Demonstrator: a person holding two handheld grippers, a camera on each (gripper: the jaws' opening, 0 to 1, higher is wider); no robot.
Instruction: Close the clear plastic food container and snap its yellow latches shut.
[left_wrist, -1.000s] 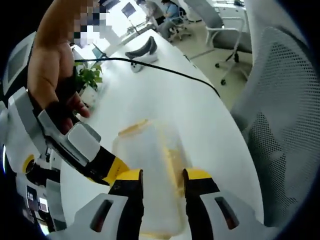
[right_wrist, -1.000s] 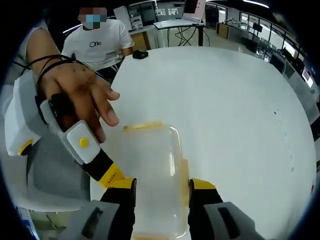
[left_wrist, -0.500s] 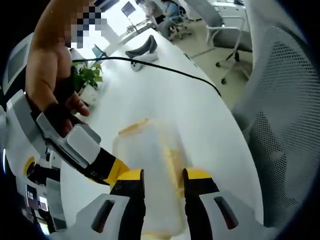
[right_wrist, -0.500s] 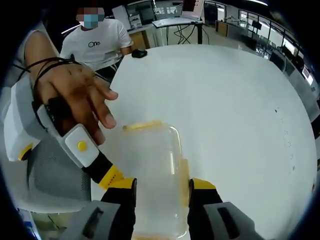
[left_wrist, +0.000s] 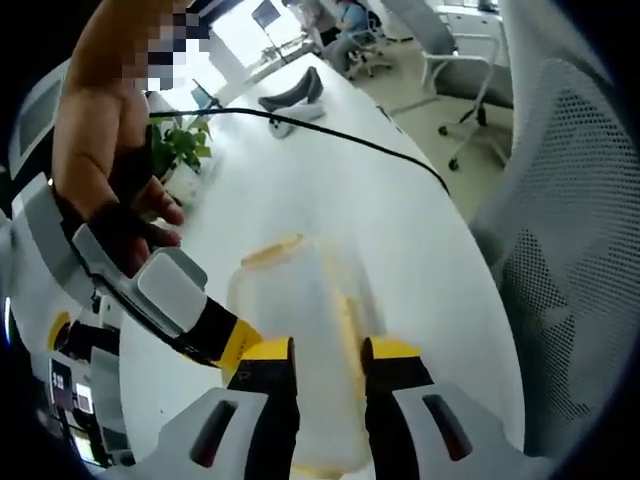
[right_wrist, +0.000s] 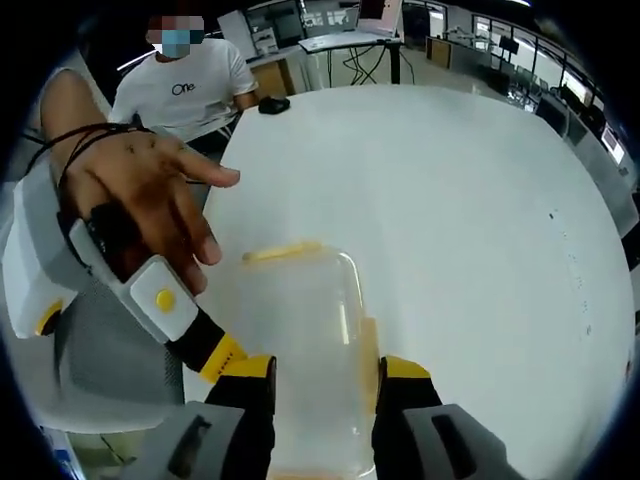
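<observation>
Two hand-held grippers are seen closing in on one clear plastic container (right_wrist: 305, 340), which lies on the white counter (right_wrist: 450, 200) directly ahead of each. In the right gripper view the right hand-held gripper (right_wrist: 325, 372) has its yellow-tipped jaws spread to either side of the container's near end, and the container's long axis runs straight forward between them, away from the camera. Whether the jaws actually press on the walls cannot be told. A yellow latch (right_wrist: 283, 251) is seen along the far short end, and another (right_wrist: 368, 340) along the side just beside the right-hand jaw (it appears not yet folded down, though this is a judgement). The left hand-held gripper (right_wrist: 225, 355) comes in from the left of that view, its tip just beside the near left corner.

In the left gripper view the left hand-held gripper (left_wrist: 328, 352) likewise straddles the container (left_wrist: 295, 330), jaws apart, long axis pointing forward, far latch (left_wrist: 272, 252) at the distant end. Both grippers seem about equally near; the side latch lies on the right-hand side of each.
</observation>
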